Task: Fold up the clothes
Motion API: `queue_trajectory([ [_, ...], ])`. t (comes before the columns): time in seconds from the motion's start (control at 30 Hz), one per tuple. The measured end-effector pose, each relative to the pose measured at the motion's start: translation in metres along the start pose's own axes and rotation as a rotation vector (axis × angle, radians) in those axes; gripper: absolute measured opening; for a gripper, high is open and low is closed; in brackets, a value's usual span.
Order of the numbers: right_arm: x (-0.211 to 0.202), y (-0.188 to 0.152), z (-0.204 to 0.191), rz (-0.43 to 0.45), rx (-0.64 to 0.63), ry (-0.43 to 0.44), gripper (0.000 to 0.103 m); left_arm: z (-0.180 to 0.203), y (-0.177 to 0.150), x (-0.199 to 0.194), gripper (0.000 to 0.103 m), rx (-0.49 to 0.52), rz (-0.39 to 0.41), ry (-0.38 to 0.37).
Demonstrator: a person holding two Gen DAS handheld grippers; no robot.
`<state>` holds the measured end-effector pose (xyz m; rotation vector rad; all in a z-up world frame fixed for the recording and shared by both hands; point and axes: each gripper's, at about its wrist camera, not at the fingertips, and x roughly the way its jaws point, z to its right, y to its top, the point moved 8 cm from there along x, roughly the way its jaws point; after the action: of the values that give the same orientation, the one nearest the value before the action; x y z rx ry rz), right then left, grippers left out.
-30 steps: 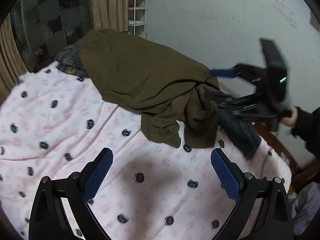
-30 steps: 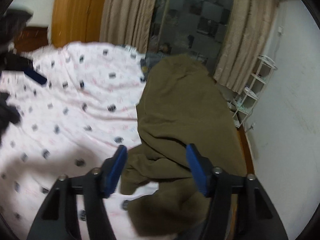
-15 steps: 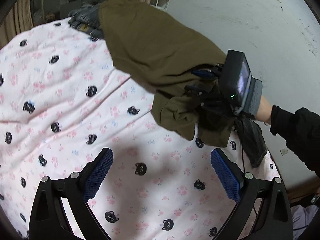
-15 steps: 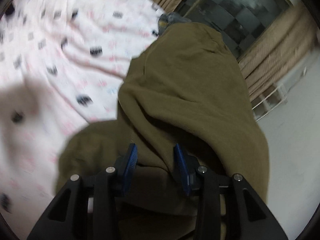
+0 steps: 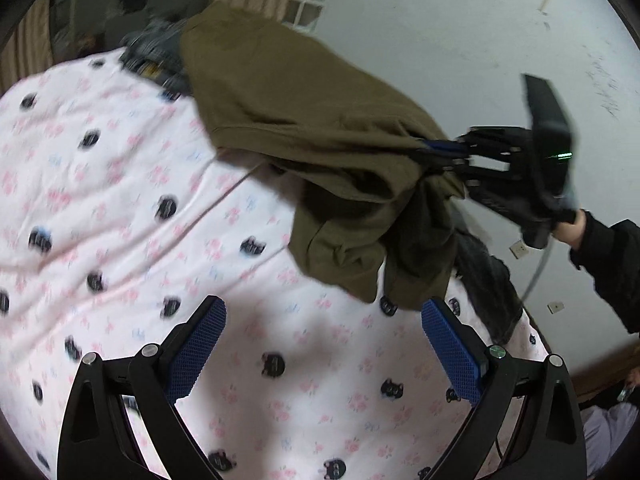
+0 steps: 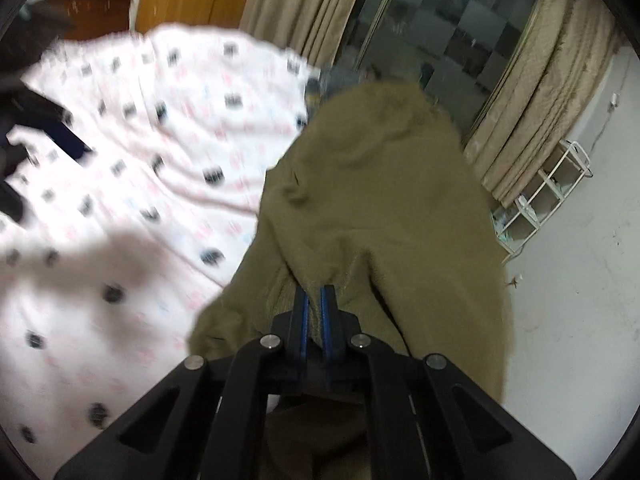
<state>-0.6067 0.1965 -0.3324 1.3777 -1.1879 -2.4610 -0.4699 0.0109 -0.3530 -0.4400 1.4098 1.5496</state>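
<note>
The bed (image 5: 120, 208), under its white sheet printed with cat faces and pink paws, fills most of both wrist views. The olive-green garment (image 5: 304, 128) is draped from about 11 o'clock in the left wrist view down to 3 o'clock, its far end lying on a heap of denim (image 5: 156, 52) at the bed's far edge and its near end bunched and hanging clear of the sheet. A dark garment (image 5: 492, 280) lies at the bed's edge near 4 o'clock.

A second ago the right gripper (image 6: 314, 300) stood open above the olive cloth; its jaws have since closed to a narrow slit with a fold of the garment pinched between the pads, and the bunched end that lay on the sheet is now lifted. That likely means the pick-up is done and the garment can be pulled out flat for folding.

The left gripper (image 5: 324, 344) is wide open and holds nothing, hovering over bare sheet at 6 o'clock, just short of the hanging hem; it probably needs a second corner next.

The one container in sight is a white wire rack (image 6: 548, 192) by the curtain; its contents are too small to tell.
</note>
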Motion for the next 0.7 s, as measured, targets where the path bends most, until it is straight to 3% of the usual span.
queue_trajectory([
  [0.17,-0.07,0.008,0.017,0.078,0.046,0.044,0.006,0.004,0.032,0.009,0.097,0.081,0.027,0.037],
  [0.33,-0.128,-0.003,0.028,0.114,0.113,0.067,0.006,0.013,0.062,0.02,0.097,0.147,0.045,0.041],
  [0.47,-0.163,-0.024,0.025,0.096,0.138,0.071,0.006,0.031,0.074,0.033,0.097,0.175,0.04,-0.065],
  [0.63,-0.187,-0.051,0.012,0.07,0.161,0.092,0.006,0.067,0.077,0.066,0.097,0.223,-0.029,-0.176],
  [0.7,-0.196,-0.061,0.009,0.072,0.183,0.1,0.006,0.076,0.076,0.081,0.097,0.234,-0.048,-0.189],
])
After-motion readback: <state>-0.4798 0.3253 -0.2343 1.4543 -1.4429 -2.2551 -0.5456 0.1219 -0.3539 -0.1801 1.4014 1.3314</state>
